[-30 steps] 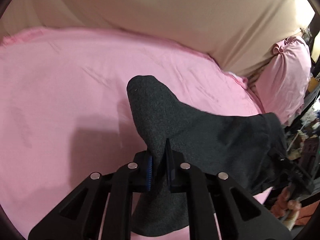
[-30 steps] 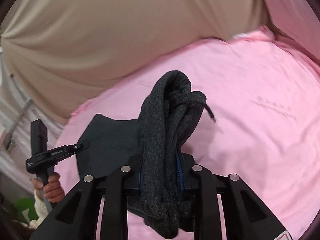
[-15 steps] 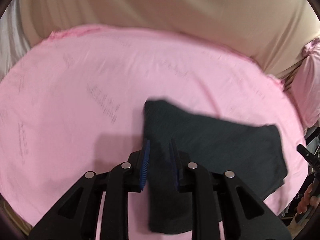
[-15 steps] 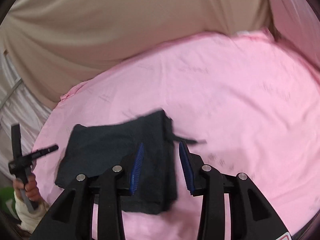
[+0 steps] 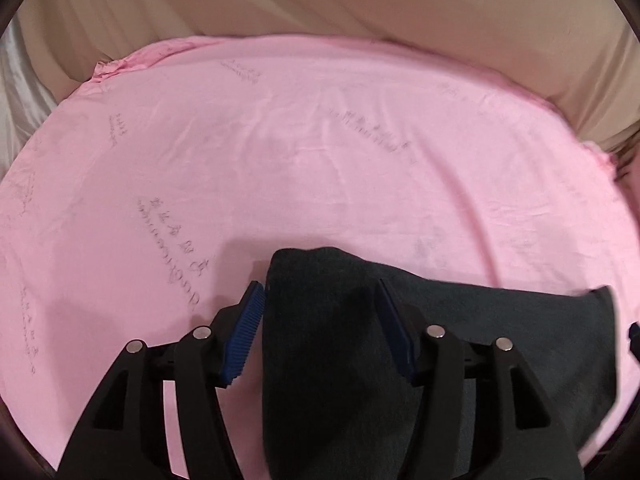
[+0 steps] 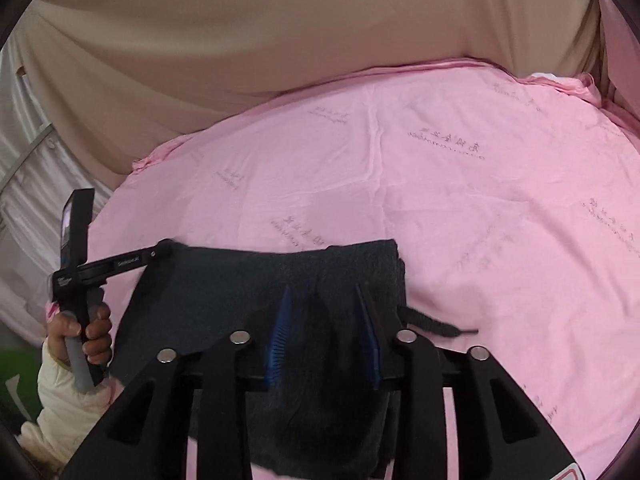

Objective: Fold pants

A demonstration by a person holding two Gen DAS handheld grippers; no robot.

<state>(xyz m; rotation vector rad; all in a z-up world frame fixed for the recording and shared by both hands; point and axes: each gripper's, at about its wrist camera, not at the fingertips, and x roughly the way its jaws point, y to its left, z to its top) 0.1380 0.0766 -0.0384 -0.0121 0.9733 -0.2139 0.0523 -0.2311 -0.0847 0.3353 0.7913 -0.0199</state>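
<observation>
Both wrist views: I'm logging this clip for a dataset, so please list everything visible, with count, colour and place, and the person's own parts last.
pants: one, dark grey, folded and lying flat on the near part of the sheet, under both grippers.
drawstring: one, dark, trailing from the pants' right edge onto the sheet.
sheet: one, pink with faint printed writing, covering the bed.
backdrop cloth: one, beige, hanging behind the bed.
curtain: one, whitish, at the far left of the right wrist view.
left gripper: one, black with blue pads, open above the pants' left end.
right gripper: one, black with blue pads, open above the pants' right end.
left hand: one, cream sleeve, gripping the left gripper's handle.
</observation>
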